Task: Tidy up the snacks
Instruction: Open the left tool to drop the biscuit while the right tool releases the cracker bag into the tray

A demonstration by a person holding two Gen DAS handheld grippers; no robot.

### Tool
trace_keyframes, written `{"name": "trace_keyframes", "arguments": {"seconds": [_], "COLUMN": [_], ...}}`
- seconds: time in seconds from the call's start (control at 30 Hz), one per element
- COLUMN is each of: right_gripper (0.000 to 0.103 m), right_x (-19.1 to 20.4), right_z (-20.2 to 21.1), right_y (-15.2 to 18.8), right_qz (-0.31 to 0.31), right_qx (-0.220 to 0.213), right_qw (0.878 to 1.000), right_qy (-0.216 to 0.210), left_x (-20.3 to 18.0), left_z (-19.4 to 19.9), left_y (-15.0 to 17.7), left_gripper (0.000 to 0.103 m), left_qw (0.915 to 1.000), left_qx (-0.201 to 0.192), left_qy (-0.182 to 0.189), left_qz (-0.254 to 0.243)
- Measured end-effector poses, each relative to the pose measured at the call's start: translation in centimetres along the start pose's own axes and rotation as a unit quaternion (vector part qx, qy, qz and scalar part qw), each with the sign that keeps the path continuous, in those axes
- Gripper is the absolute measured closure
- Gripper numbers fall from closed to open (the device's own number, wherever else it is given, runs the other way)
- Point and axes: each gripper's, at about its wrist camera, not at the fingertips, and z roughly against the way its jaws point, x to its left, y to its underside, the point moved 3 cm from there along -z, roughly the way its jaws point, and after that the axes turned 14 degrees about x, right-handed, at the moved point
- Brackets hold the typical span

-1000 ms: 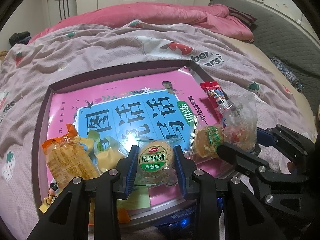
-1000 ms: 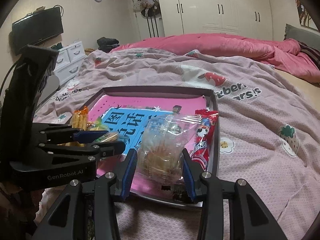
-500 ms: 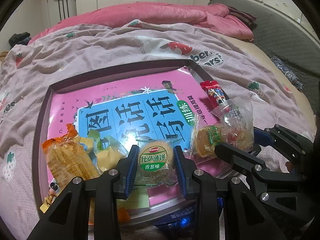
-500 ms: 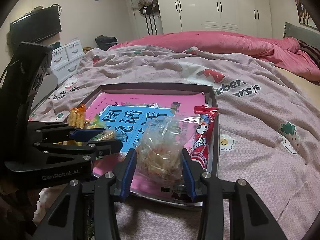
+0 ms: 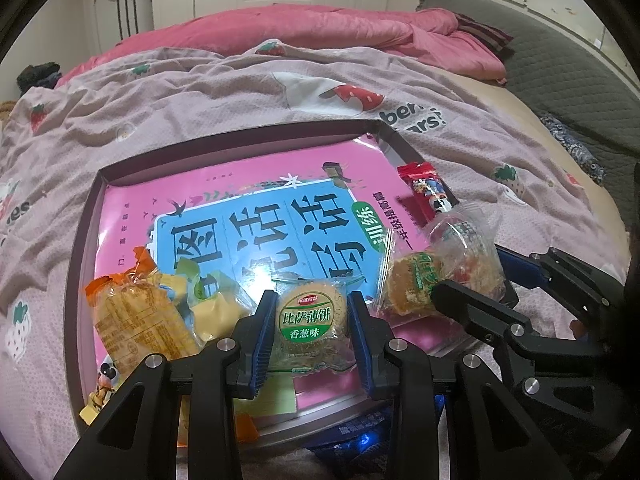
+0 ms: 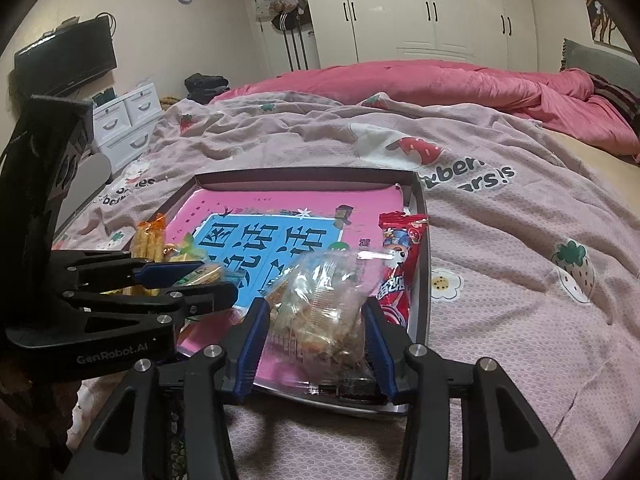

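Observation:
My left gripper (image 5: 312,336) is shut on a round biscuit pack with a green label (image 5: 308,320), held just over the near edge of a dark tray (image 5: 240,136). My right gripper (image 6: 316,340) is at the tray's near right corner, its jaws opening. A clear bag of mixed snacks (image 6: 320,308) sits between them, sagging onto the tray, and the pads no longer squeeze it. In the left wrist view that bag (image 5: 468,256) leans on a brown cake pack (image 5: 404,288). In the right wrist view the left gripper (image 6: 216,280) is on the left.
A pink and blue book (image 5: 248,184) lines the tray. On it lie an orange wafer pack (image 5: 136,320), a yellow pack (image 5: 208,304) and a red packet (image 6: 400,264) along the right rim. The tray sits on a rumpled strawberry-print bedcover (image 6: 520,264).
The right gripper has lowered the clear bag onto the tray's near right corner and its jaws have widened. The left gripper and its biscuit pack have not moved.

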Motion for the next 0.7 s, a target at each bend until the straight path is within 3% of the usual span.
{"name": "trace_keyframes", "arguments": {"seconds": [0.7], "right_gripper": [0.054], "right_x": [-0.9], "right_z": [1.6], "right_y": [-0.2], "right_qz": [-0.016], "right_qx": [-0.026], "right_qw": [0.999], "right_qy": [0.009], "left_x": [0.1], "left_z": [1.9], "left_y": [0.1], "left_gripper": [0.052], "left_qw": [0.9999], "left_qx": [-0.014], "left_qy": [-0.001], "left_qz": [-0.001]}}
